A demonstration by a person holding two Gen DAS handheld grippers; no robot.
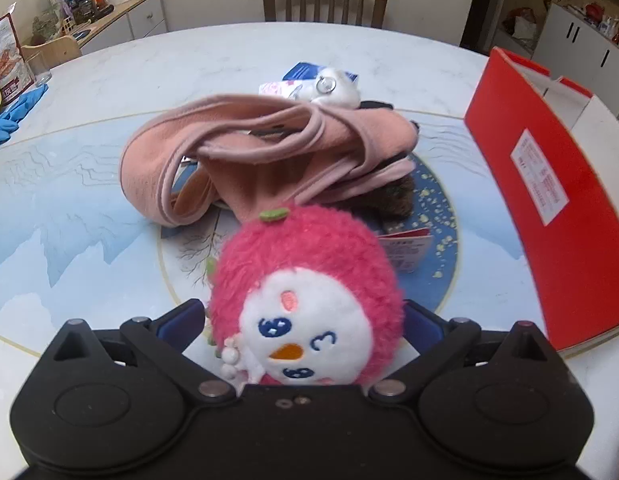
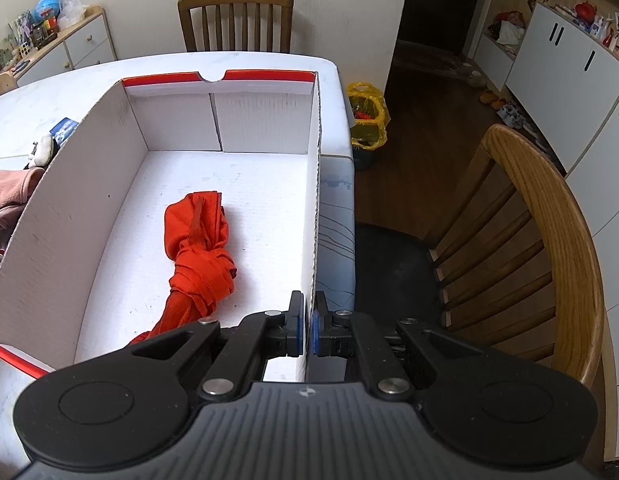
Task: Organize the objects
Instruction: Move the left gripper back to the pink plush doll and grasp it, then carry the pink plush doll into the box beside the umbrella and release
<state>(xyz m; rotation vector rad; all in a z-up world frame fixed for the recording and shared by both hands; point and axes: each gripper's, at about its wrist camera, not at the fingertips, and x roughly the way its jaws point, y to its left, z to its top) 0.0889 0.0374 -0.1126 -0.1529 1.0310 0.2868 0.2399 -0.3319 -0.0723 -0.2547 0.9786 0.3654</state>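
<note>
My left gripper [image 1: 305, 320] is shut on a pink plush toy [image 1: 309, 280] with a white face, held just above the table. Beyond it lies a pink cloth [image 1: 245, 152] in a heap, with a white plush [image 1: 337, 88] and packets behind it. The red box [image 1: 549, 200] stands to the right. In the right wrist view my right gripper [image 2: 308, 320] is shut on the right wall of that box [image 2: 315, 208], whose inside is white. An orange-red knotted cloth [image 2: 199, 248] lies on the box floor.
The round table [image 1: 109, 80] carries a blue glove [image 1: 13, 116] and a snack bag [image 1: 5, 56] at far left. One wooden chair [image 2: 235, 20] stands behind the table, another [image 2: 529, 240] to the right of the box. A yellow bag [image 2: 367, 120] sits on the floor.
</note>
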